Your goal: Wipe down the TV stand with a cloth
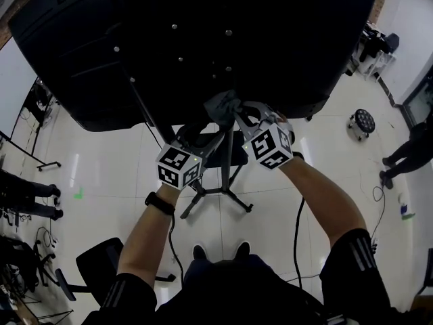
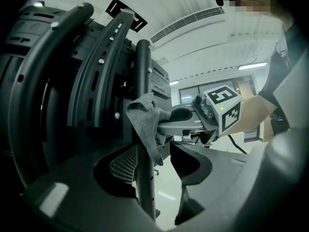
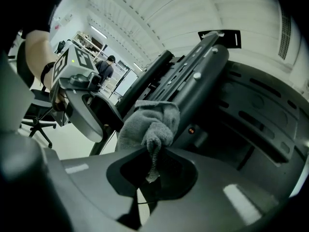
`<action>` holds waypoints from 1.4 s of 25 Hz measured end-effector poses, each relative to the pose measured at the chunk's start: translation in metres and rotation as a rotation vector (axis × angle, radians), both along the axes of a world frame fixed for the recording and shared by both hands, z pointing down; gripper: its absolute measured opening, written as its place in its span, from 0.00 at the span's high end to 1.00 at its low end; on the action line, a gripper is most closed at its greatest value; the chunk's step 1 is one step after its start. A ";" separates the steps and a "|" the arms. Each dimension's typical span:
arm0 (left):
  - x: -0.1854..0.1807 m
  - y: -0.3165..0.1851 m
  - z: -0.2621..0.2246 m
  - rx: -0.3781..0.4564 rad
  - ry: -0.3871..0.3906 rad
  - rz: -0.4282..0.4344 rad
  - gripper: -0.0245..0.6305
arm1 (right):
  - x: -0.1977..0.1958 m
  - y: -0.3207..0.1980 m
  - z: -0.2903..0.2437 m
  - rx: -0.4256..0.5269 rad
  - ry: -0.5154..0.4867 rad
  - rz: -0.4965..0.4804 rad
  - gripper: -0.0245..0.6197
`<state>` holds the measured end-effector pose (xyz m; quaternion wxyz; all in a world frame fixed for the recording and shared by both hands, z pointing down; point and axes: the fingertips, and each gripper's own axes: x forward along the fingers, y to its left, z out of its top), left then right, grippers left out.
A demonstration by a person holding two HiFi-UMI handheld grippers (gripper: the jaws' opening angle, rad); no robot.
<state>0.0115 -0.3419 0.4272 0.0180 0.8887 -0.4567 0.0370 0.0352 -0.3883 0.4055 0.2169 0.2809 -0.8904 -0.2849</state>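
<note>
The grey cloth is bunched up against the TV stand, high on its upright pole, just below the black back of the TV. The right gripper has its jaws closed on a fold of the cloth; the rest of it bulges beyond the jaw tips and lies against the dark pole and bracket. In the left gripper view the cloth drapes over the pole, with the right gripper reaching in from the right. The left gripper sits lower on the same pole, its jaws apart with the pole between them: the left jaw is close against it and the right jaw stands clear. In the head view the left gripper is just left of the right gripper, both above the stand's feet on the pale tiled floor. A black office chair stands near left.
</note>
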 end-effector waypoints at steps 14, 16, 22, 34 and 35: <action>0.000 -0.005 0.119 -0.171 0.005 0.013 0.61 | 0.002 -0.003 0.128 -0.191 0.047 0.031 0.93; 0.000 -0.004 0.138 -0.198 0.009 0.016 0.61 | 0.001 -0.001 0.146 -0.217 0.051 0.031 0.93; -0.004 0.000 0.197 -0.283 0.013 0.003 0.61 | 0.000 0.005 0.207 -0.314 0.062 0.036 0.93; -0.012 -0.001 0.319 -0.429 0.004 -0.003 0.61 | -0.009 0.011 0.342 -0.484 0.124 0.067 0.93; -0.011 0.000 0.328 -0.439 0.006 -0.004 0.61 | -0.007 0.011 0.351 -0.497 0.121 0.076 0.93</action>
